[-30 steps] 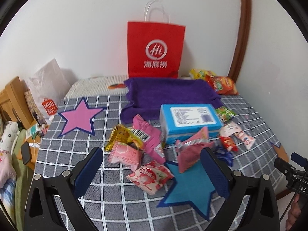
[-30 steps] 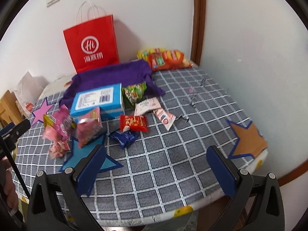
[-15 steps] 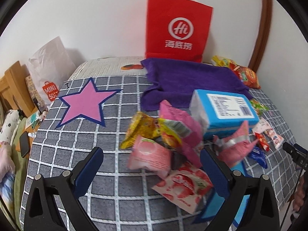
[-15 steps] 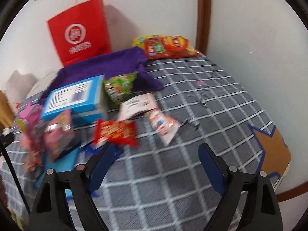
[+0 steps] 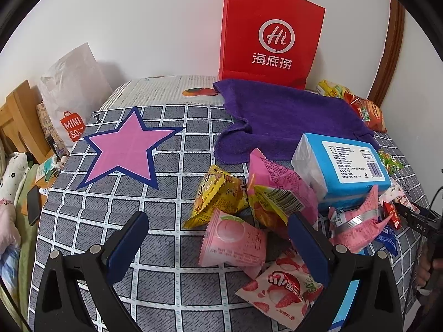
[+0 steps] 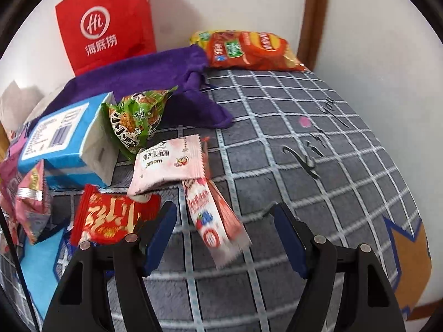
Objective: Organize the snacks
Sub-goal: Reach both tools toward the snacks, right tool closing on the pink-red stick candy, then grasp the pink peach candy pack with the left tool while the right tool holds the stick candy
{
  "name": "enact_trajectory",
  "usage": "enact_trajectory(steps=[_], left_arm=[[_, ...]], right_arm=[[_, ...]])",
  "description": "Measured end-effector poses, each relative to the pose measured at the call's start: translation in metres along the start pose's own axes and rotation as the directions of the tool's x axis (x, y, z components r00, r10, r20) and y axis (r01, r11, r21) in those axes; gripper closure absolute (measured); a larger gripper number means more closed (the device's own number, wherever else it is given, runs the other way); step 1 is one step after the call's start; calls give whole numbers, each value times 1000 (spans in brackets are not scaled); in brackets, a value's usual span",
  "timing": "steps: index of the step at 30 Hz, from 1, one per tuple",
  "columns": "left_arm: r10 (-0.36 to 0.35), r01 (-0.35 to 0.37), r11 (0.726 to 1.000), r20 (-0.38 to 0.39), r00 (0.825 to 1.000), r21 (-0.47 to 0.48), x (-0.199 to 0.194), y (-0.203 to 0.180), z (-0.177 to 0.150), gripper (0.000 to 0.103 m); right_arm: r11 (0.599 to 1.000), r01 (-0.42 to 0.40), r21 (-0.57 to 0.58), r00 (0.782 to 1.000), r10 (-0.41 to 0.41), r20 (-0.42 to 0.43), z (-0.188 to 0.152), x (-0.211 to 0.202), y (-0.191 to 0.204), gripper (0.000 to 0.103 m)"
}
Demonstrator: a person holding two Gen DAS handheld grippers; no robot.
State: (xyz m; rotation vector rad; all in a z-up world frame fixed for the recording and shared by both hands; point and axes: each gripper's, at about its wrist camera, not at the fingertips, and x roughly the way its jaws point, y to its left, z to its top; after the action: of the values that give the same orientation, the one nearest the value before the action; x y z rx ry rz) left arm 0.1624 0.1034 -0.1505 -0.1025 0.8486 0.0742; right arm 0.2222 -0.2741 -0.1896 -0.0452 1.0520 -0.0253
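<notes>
Grey checked surface (image 5: 171, 285) against a white wall; red paper bag (image 5: 270, 31) stands at the back, purple towel (image 5: 288, 119) spread before it. Left hand-held gripper (image 5: 218, 246): jaws spread wide, holding nothing. Pink peach packet (image 5: 235, 242) lies between its fingers, closer to the right one; strawberry packet (image 5: 279, 287) just beside that finger, yellow packet (image 5: 218, 193) beyond. Blue box (image 5: 346, 168) further right.

Right hand-held gripper (image 6: 224, 235): also spread, empty. Long strawberry-print sachet (image 6: 213, 218) lies between its fingers, blurred. Red packet (image 6: 110, 215) touches the left finger from outside. Pale pink sachet (image 6: 169, 163) and green packet (image 6: 138, 119) beyond; orange chip bag (image 6: 249, 51) at the far wall.
</notes>
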Motion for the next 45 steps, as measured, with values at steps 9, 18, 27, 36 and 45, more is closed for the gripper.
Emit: enact_trajectory(steps=[9, 18, 27, 36, 45], left_arm=[[-2, 2, 1000, 1, 1000, 3, -1, -1, 0, 2], [-38, 38, 999, 0, 999, 11, -12, 5, -8, 2], [-23, 23, 1000, -39, 999, 14, -1, 9, -18, 2], [-35, 41, 998, -105, 994, 48, 28, 2, -20, 2], [14, -3, 996, -125, 992, 88, 51, -7, -27, 6]], right_arm=[[999, -39, -34, 998, 40, 41, 0, 5, 2, 82], [1000, -10, 17, 998, 9, 60, -31, -14, -12, 82], [1000, 18, 18, 998, -19, 61, -36, -15, -10, 82], [999, -12, 43, 998, 10, 60, -37, -13, -16, 82], [999, 2, 32, 998, -3, 59, -36, -13, -13, 82]])
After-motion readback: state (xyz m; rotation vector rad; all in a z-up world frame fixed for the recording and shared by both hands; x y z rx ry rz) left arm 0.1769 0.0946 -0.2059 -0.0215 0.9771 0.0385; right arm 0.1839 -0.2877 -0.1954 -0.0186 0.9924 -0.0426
